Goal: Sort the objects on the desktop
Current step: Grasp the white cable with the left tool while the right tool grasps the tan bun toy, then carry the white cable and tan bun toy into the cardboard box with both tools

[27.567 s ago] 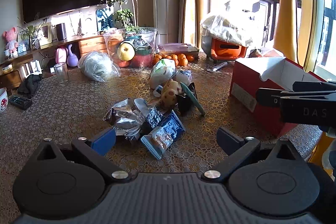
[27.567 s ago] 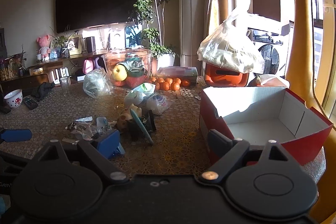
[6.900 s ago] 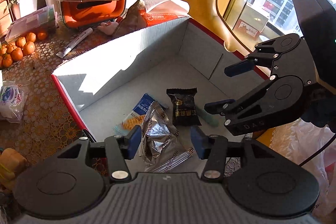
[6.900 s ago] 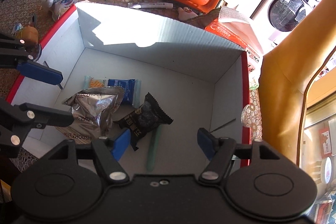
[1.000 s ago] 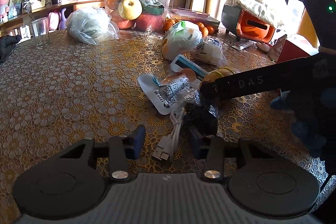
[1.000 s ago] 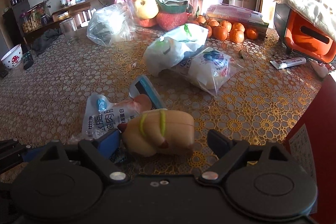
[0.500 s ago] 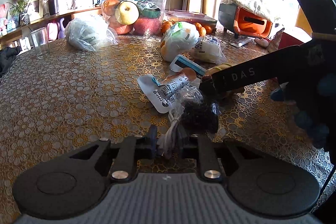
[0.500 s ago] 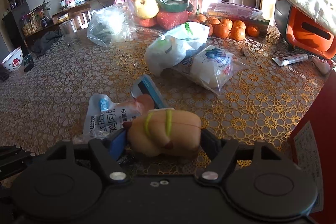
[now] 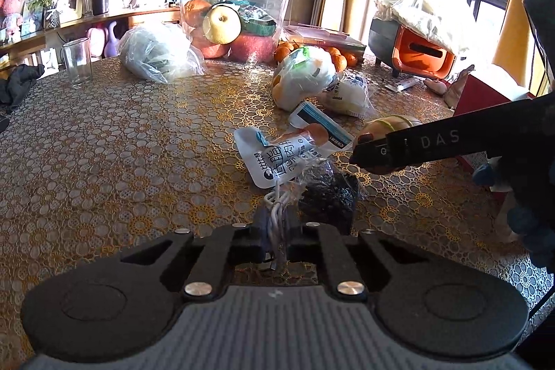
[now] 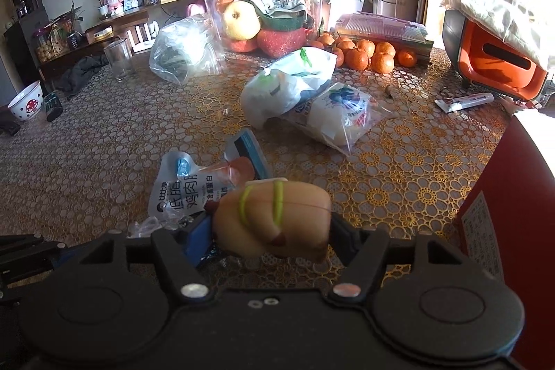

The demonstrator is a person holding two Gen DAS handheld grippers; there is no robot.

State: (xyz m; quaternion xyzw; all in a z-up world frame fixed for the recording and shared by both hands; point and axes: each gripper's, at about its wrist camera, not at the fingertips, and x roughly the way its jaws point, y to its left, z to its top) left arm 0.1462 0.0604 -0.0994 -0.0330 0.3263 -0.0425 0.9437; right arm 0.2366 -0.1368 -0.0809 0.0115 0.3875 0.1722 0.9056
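Observation:
My left gripper (image 9: 275, 233) is shut on a coiled white cable (image 9: 277, 210) in a clear wrapper, held just above the table. My right gripper (image 10: 270, 233) is shut on a tan squishy toy (image 10: 274, 219) with yellow-green bands; the toy also shows in the left wrist view (image 9: 388, 123) behind the right gripper's finger. A white snack pouch (image 9: 277, 156) with Chinese print and a blue-and-white packet (image 9: 321, 123) lie on the table between the grippers. A black snack packet (image 9: 329, 196) lies beside the cable. The red box (image 10: 513, 196) stands at the right.
Two white plastic-wrapped bundles (image 10: 312, 99), a clear tub of fruit (image 10: 263, 13), tangerines (image 10: 367, 54), a clear bag of greens (image 10: 184, 51), a drinking glass (image 10: 118, 58), an orange-and-grey appliance (image 10: 492, 58) and a white tube (image 10: 464, 101) sit on the patterned table (image 10: 86, 155).
My left gripper closed on the white cable and lifted it a little. My right gripper closed on the tan toy and raised it off the table.

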